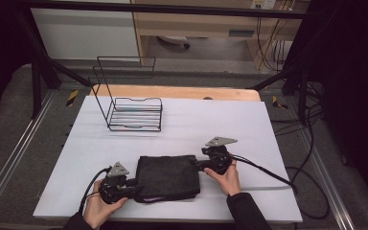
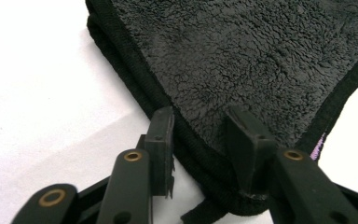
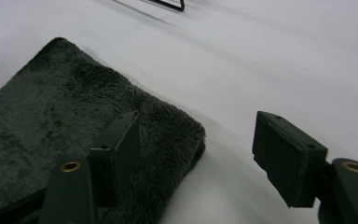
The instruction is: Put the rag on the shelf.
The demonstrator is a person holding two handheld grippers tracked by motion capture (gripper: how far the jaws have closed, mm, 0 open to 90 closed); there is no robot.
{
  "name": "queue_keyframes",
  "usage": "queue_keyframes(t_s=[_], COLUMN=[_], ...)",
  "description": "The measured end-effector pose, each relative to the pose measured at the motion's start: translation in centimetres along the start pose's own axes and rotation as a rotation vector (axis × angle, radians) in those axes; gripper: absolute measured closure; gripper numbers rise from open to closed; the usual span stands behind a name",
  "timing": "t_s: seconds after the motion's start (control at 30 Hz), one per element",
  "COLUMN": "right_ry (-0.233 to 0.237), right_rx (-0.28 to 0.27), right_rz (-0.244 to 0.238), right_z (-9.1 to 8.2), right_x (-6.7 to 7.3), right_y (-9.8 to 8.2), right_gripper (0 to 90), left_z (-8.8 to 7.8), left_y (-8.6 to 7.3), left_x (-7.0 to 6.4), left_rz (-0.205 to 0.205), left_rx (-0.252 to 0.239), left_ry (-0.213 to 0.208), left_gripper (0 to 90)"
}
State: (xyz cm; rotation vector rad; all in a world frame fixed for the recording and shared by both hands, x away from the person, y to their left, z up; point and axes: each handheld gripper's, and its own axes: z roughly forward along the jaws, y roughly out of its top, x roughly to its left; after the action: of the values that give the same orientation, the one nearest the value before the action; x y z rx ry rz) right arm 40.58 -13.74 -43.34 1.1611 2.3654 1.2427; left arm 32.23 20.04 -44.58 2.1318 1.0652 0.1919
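From above, a folded dark towel (image 1: 168,178) lies on the white table (image 1: 249,129), near its front edge and well apart from the black wire rack (image 1: 135,114) standing toward the back left. The left gripper (image 1: 133,182) sits at the towel's left edge, the right gripper (image 1: 197,166) at its right edge near the far corner. I'd judge the step to be taking hold of the towel at both sides, probably to lift it toward the rack.

In the left gripper view, the jaws straddle the towel's (image 2: 261,60) hemmed corner edge, one over the pile and one on the table side; whether the pads already press the cloth I cannot tell.

In the right gripper view, the jaws stand wide apart and released: one over the towel's (image 3: 51,126) corner, the other above bare table. Next this hand needs to close onto that corner.

The towel's underside and layer count are hidden, and the rack's foot is cut off at the top of this view.
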Motion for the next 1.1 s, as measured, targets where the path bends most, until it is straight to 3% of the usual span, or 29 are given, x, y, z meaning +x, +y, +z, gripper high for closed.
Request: queue_keyframes(t_s=[0.27, 0.47, 0.63, 0.73, 0.9, 1.1], right_ry=[-0.006, 0.053, 0.078, 0.065, 0.045, 0.020], right_rx=[0.056, 0.084, 0.099, 0.110, 0.061, 0.060], right_rz=[0.010, 0.040, 0.061, 0.036, -0.019, -0.092], right_z=[2.3, 3.0, 3.1, 3.0, 3.0, 4.7], right_x=[-0.1, -0.2, -0.3, -0.1, 0.2, 0.4], right_y=[0.1, 0.0, 0.2, 0.8, 2.8, 4.7], right_gripper=[53.5, 69.7, 80.0, 82.4, 83.1, 83.2], left_z=[0.0, -0.1, -0.1, -0.1, -0.1, 0.0], left_y=[0.2, 0.2, 0.3, 0.3, 0.2, 0.2], left_x=[-0.2, -0.4, -0.5, -0.6, -0.6, -1.3], left_rz=[0.000, 0.003, 0.012, 0.012, -0.004, 0.042], left_rx=[0.017, 0.024, 0.026, 0.022, 0.003, -0.012], left_ry=[0.000, -0.008, 0.000, 0.003, -0.017, -0.005], left_gripper=[71.8, 82.6, 83.4, 83.9, 84.0, 83.4])
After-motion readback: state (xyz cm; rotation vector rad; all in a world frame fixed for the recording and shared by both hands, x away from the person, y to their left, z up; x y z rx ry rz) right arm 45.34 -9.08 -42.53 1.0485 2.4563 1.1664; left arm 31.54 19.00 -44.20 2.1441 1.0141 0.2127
